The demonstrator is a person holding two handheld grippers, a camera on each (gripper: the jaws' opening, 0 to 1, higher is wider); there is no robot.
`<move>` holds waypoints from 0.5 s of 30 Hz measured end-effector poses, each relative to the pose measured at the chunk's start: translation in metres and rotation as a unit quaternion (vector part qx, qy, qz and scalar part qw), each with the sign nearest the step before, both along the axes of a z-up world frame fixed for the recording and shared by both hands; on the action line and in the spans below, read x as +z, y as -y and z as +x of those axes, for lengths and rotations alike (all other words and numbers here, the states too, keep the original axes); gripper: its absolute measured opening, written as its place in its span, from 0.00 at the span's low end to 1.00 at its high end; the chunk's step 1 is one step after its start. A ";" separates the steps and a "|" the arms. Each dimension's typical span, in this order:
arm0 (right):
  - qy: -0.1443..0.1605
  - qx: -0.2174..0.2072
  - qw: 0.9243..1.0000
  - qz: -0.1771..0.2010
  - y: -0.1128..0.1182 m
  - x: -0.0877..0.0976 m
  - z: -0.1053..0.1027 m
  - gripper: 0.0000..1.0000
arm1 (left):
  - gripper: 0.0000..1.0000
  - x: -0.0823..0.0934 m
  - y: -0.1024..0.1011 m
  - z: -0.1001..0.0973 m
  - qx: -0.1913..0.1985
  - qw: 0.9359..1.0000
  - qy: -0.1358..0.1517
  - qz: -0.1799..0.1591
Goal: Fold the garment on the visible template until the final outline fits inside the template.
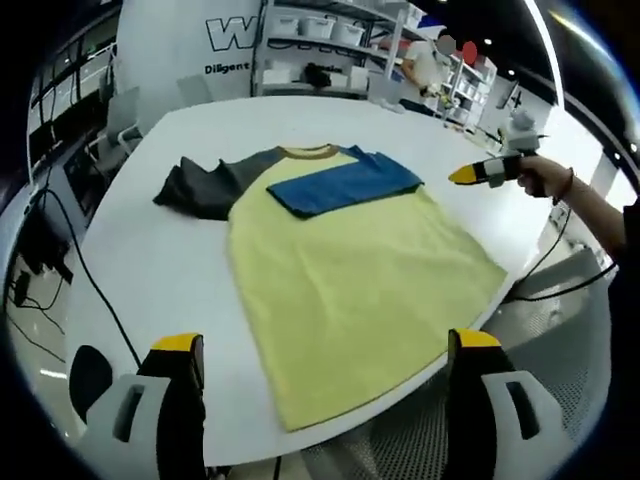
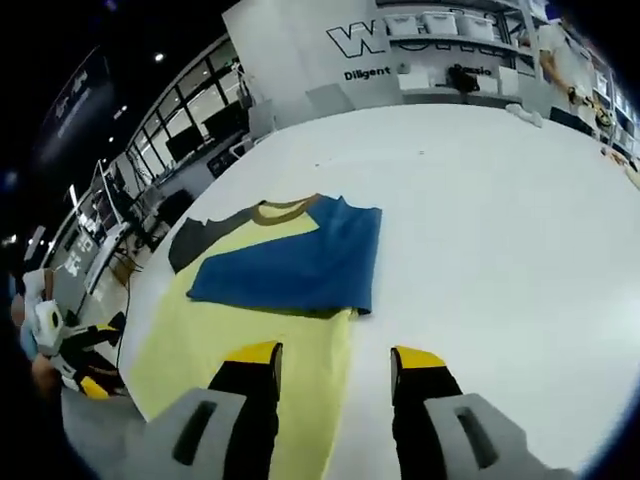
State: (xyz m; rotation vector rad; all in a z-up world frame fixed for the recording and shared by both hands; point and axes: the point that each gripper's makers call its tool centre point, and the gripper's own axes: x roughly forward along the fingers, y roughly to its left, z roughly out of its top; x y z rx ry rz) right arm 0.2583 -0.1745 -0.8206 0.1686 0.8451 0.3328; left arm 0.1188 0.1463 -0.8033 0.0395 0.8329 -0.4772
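Your garment (image 1: 340,290), a yellow T-shirt with one blue sleeve (image 1: 345,183) and one dark grey sleeve (image 1: 200,187), lies flat on a white table (image 1: 150,260). Its long axis runs from the collar, toward the middle of the table, down to the hem, which reaches the table edge nearest your left gripper (image 1: 325,360) and appears to hang slightly over it. No template outline can be made out on the table.

The blue sleeve is already folded across the chest. The grey sleeve is spread outward toward the table's far-left side, unfolded.

In the left gripper view, your left gripper hovers just off the near table edge with its yellow-tipped jaws spread wide and nothing between them. The hem lies just ahead of it, mostly toward its right jaw. The grey sleeve lies ahead and to the left, well apart.

In the right gripper view, your right gripper (image 2: 335,365) hangs above the shirt's side edge, just below the folded blue sleeve (image 2: 290,265), jaws parted and empty. The shirt lies ahead and to its left.

The grey sleeve looks like the next fold. It lies on the left gripper's side, so that hand seems better placed to reach it.
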 end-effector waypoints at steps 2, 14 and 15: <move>-0.005 0.000 1.000 0.001 0.000 -0.003 0.004 0.39 | 0.99 0.002 0.001 0.001 -0.002 1.000 0.004 0.001; 0.001 -0.055 0.998 -0.011 0.000 -0.029 0.052 0.25 | 0.99 0.011 -0.005 0.010 0.013 1.000 0.024 0.006; -0.001 -0.055 0.998 -0.012 -0.002 -0.032 0.054 0.25 | 0.99 0.011 -0.005 0.011 0.017 1.000 0.025 0.005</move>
